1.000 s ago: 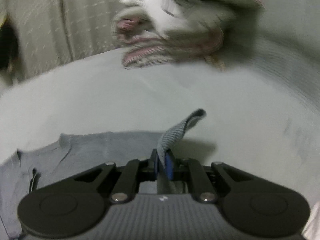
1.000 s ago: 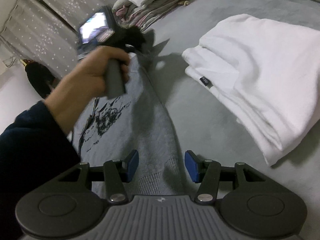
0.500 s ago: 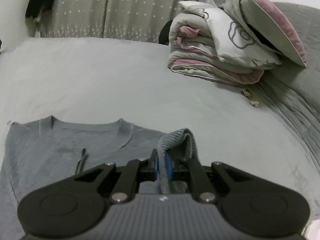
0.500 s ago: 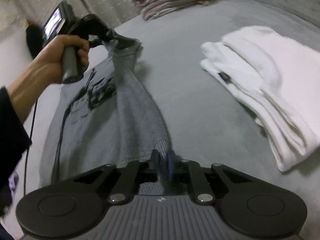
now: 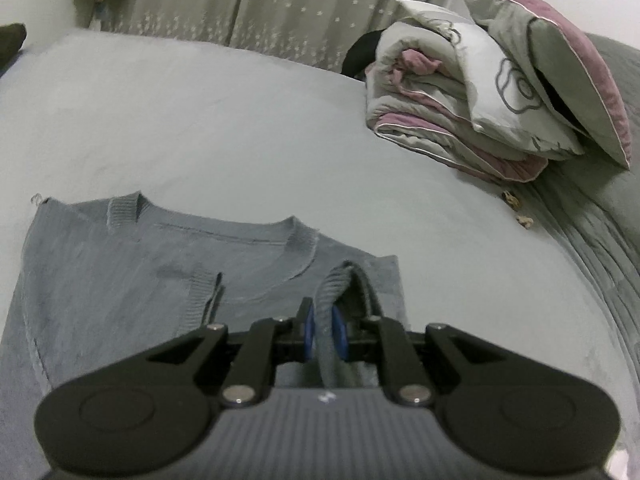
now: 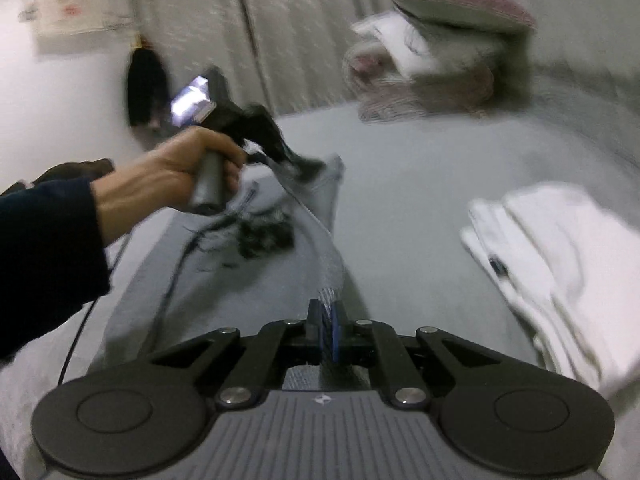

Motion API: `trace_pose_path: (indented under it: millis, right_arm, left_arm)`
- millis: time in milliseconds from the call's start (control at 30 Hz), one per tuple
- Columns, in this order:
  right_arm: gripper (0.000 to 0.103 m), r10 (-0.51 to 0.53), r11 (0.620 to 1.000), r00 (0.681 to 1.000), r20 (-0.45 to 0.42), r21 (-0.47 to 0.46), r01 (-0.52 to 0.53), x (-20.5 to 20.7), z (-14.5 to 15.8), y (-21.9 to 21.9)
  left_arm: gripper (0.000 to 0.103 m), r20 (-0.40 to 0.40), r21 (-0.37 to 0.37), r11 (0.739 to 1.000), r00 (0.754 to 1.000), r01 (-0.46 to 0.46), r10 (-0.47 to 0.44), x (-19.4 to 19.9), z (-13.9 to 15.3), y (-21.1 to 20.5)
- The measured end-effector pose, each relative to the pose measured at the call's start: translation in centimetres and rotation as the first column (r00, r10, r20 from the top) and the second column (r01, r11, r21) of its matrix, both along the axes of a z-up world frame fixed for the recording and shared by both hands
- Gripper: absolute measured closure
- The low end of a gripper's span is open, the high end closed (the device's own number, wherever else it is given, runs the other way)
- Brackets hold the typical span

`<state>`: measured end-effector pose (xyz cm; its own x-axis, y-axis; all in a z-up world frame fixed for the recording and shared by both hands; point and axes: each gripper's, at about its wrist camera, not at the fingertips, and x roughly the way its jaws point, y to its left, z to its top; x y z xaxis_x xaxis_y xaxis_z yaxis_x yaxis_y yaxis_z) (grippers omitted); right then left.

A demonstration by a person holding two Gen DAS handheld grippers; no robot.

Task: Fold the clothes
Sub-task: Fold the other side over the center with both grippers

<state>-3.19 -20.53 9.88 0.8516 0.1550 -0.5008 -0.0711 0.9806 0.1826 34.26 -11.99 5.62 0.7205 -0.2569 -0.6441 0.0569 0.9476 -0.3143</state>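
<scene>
Left wrist: left tool (image 5: 324, 330) pinching grey sweater (image 5: 120, 280) cuff; right tool (image 6: 326, 330) clamped on hem.

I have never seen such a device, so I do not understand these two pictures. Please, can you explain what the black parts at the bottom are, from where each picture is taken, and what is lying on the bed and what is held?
There is no robot here. A person holds a hand tool with two fingers in each hand, and a camera on each tool looks forward along those fingers. The black parts below are the tool itself.

One picture comes from the left gripper, the other, blurred, from the right gripper. In the second you also see the person's left hand holding its tool.

A grey sweater lies on the grey bed. Both grippers are shut on the sweater's fabric, the left one on a ribbed edge. Also on the bed: folded white clothes and a folded quilt with a pillow on top.
</scene>
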Motion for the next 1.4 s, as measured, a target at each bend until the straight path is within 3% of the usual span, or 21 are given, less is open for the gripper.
trace_pose_path:
  millis: [233,400,500,600,633,767,833,933,967,1000,1067,1133,1167,1233,1267,1300,1400]
  right_arm:
    - [0.096,0.133,0.988,0.991,0.011,-0.079,-0.132,-0.5,0.3,3.1]
    - [0.096,0.201,0.970,0.978,-0.048,-0.127,-0.206,1.2,-0.7,5.8]
    - [0.096,0.232,0.961,0.969,-0.085,-0.137,-0.242,2.1,-1.5,6.7]
    - [0.096,0.249,0.951,0.963,-0.107,-0.160,-0.264,2.6,-1.9,7.2]
    - [0.096,0.255,0.949,0.960,-0.112,-0.163,-0.271,2.8,-1.9,7.3]
    - [0.096,0.244,0.952,0.960,-0.140,-0.155,-0.264,4.1,-2.5,7.4]
    - [0.096,0.243,0.953,0.960,-0.140,-0.152,-0.263,4.3,-2.6,7.3]
    - [0.095,0.243,0.953,0.960,-0.143,-0.148,-0.263,4.8,-2.7,7.2]
    - [0.095,0.242,0.954,0.960,-0.143,-0.146,-0.262,4.9,-2.8,7.2]
    - [0.095,0.241,0.954,0.960,-0.144,-0.145,-0.261,5.1,-2.9,7.2]
    - [0.095,0.238,0.956,0.960,-0.148,-0.141,-0.259,5.4,-3.0,7.1]
    - [0.095,0.239,0.955,0.959,-0.151,-0.141,-0.260,5.1,-3.2,7.4]
    - [0.095,0.239,0.954,0.959,-0.153,-0.147,-0.261,5.1,-3.3,7.5]
    - [0.095,0.240,0.952,0.958,-0.156,-0.158,-0.264,5.1,-3.5,7.8]
    - [0.095,0.240,0.952,0.958,-0.156,-0.156,-0.264,5.1,-3.5,7.8]
    - [0.096,0.240,0.952,0.958,-0.155,-0.154,-0.263,5.1,-3.5,7.7]
    - [0.096,0.240,0.954,0.959,-0.152,-0.148,-0.263,5.1,-3.6,7.7]
  left_arm:
    - [0.091,-0.003,-0.022,0.999,0.999,-0.034,0.034,0.1,-0.9,1.8]
    - [0.091,-0.019,-0.059,0.996,0.998,-0.062,0.061,-0.4,-1.3,3.3]
    - [0.091,-0.008,0.007,0.998,0.998,-0.067,0.068,-0.8,-1.5,3.6]
    - [0.090,-0.005,0.008,0.997,0.998,-0.070,0.070,-1.1,-1.5,4.3]
    - [0.087,-0.012,0.001,0.997,0.997,-0.075,0.075,-1.1,-1.5,4.6]
    - [0.052,-0.015,0.003,0.997,0.996,-0.082,0.082,-0.4,-1.6,4.8]
    - [0.051,0.014,0.013,0.997,0.997,-0.075,0.075,0.0,-1.3,4.4]
    - [0.039,0.066,0.085,0.996,0.998,-0.015,0.010,0.5,-0.8,2.8]
    - [0.030,0.081,0.140,0.990,0.996,0.017,-0.029,0.7,-0.9,1.9]
    - [0.028,0.095,0.202,0.978,0.993,0.052,-0.072,0.8,-0.9,0.9]
    - [0.028,0.122,0.356,0.927,0.978,0.119,-0.172,0.8,-1.5,-1.4]
    - [0.028,0.115,0.452,0.878,0.966,0.156,-0.231,0.8,-2.4,-3.1]
    - [0.029,0.108,0.491,0.854,0.961,0.171,-0.255,0.9,-2.8,-3.9]
    - [0.050,0.086,0.498,0.848,0.962,0.184,-0.259,1.3,-3.4,-4.2]
    - [0.083,0.066,0.468,0.865,0.969,0.182,-0.240,1.6,-3.5,-3.9]
    - [0.097,0.044,0.439,0.880,0.974,0.180,-0.221,2.0,-3.7,-3.6]
    - [0.098,0.040,0.389,0.907,0.981,0.158,-0.188,2.2,-3.6,-2.4]
